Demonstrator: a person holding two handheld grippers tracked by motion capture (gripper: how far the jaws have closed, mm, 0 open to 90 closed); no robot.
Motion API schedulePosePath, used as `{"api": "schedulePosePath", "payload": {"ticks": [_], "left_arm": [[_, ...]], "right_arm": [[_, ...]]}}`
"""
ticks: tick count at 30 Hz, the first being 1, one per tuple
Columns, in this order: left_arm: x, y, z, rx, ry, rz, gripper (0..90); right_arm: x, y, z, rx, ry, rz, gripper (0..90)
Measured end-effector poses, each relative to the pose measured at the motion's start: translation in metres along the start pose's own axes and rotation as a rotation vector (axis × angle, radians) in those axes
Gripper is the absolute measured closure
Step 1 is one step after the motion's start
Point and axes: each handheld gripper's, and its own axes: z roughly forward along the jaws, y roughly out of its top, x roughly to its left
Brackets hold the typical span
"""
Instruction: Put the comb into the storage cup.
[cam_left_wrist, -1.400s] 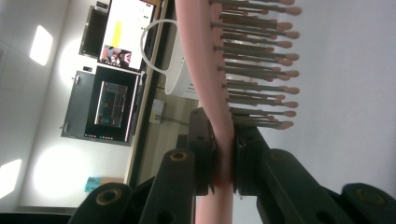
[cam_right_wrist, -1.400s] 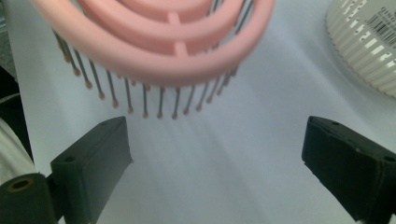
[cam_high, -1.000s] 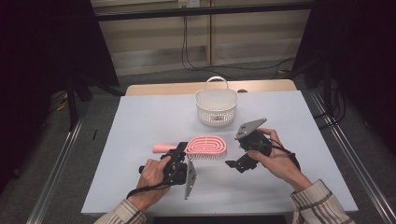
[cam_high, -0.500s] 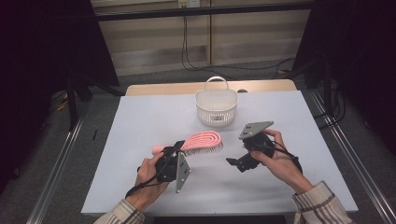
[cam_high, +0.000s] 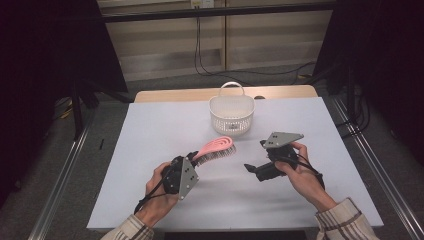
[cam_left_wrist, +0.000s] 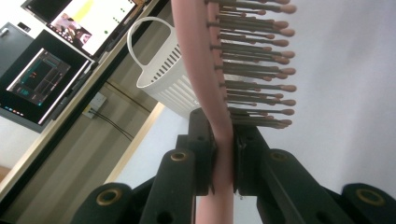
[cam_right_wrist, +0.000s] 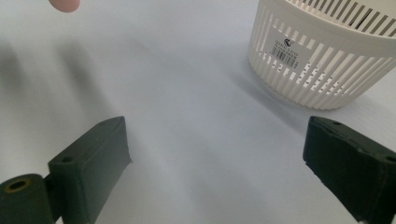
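Pink plastic hairbrush (cam_high: 216, 148) gripped in the left tongs (cam_left_wrist: 224, 140) above the white bench (cam_high: 150, 130).

The left tongs are clamped tight on the brush's neck, its head raised off the bench and angled toward the white slotted plastic basket (cam_high: 231, 116), bristles turned to one side. The right tongs (cam_right_wrist: 219, 158) stand wide apart with nothing between them, held near the basket, well apart from the brush.
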Motion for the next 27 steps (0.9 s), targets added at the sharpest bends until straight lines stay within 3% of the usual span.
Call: {"api": "schedulePosePath", "payload": {"ticks": [1,12,16,23,27], "left_arm": [[0.001,0.0,0.0,0.005,0.004,0.004,80.7],[0.009,-0.007,-0.001,-0.057,-0.081,-0.162,80.7],[0.011,-0.01,0.0,-0.085,-0.103,-0.199,80.7],[0.014,-0.012,-0.001,-0.128,-0.141,-0.284,80.7],[0.017,-0.015,-0.001,-0.154,-0.183,-0.343,80.7]], "right_arm": [[0.0,-0.002,0.0,-0.006,0.005,0.009,5.1],[-0.002,-0.015,-0.002,-0.105,-0.029,0.02,8.5],[-0.003,-0.019,-0.005,-0.132,-0.031,0.038,7.9],[-0.004,-0.023,-0.009,-0.157,-0.023,0.048,5.7],[-0.004,-0.023,-0.01,-0.164,-0.022,0.048,5.4]]}}
